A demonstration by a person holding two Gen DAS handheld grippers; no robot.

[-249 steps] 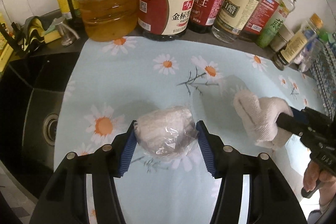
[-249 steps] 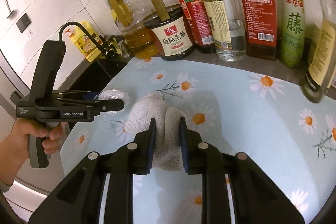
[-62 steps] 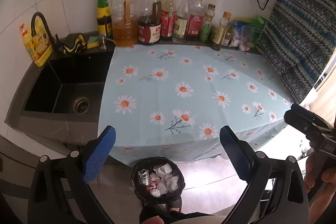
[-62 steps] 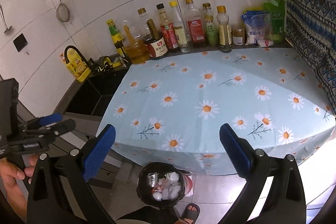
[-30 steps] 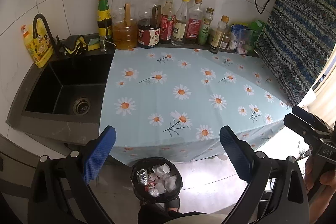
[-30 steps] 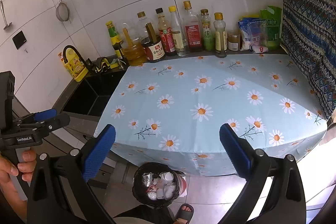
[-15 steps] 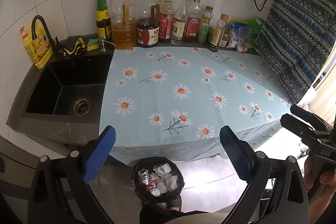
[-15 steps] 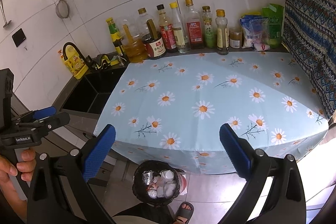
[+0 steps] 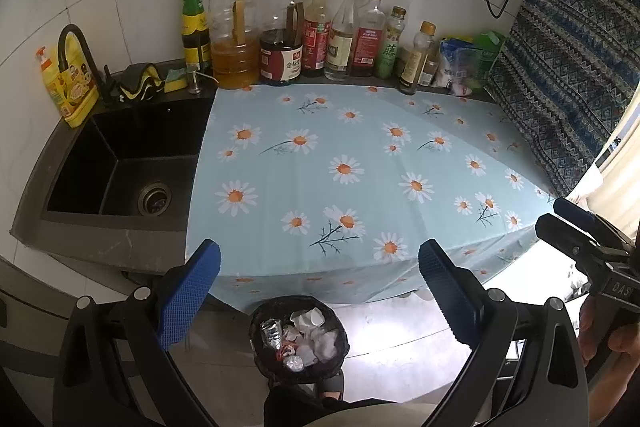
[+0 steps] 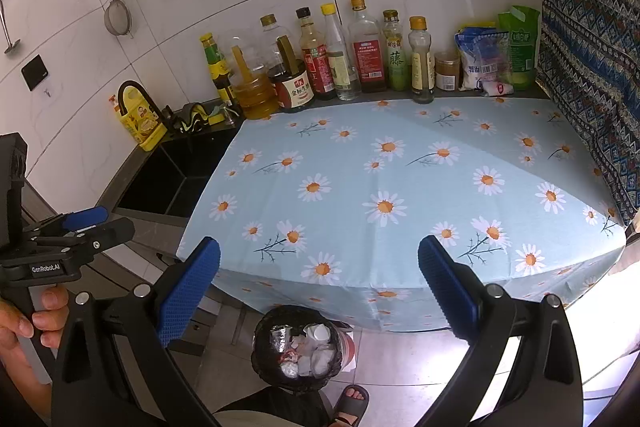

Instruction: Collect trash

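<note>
A black-lined trash bin (image 9: 299,341) stands on the floor below the counter's front edge, holding several pieces of white and foil trash (image 9: 308,337); it also shows in the right wrist view (image 10: 301,347). My left gripper (image 9: 320,287) is wide open and empty, held above the bin. My right gripper (image 10: 319,287) is wide open and empty too, above the bin. Each gripper shows from the side in the other's view: the right gripper (image 9: 568,223) at far right, the left gripper (image 10: 94,223) at far left. The daisy tablecloth (image 9: 360,163) carries no trash.
A row of sauce and oil bottles (image 9: 312,35) lines the back wall. A black sink (image 9: 120,167) lies left of the cloth, with a yellow soap bottle (image 9: 72,87). Snack bags (image 10: 496,55) stand at back right. A patterned curtain (image 9: 580,75) hangs right. A sandalled foot (image 10: 352,401) is beside the bin.
Long ago my grippers held a plastic-wrapped bundle and a white cloth over the table; since two seconds ago both are open and empty above the bin, with only slight camera drift.
</note>
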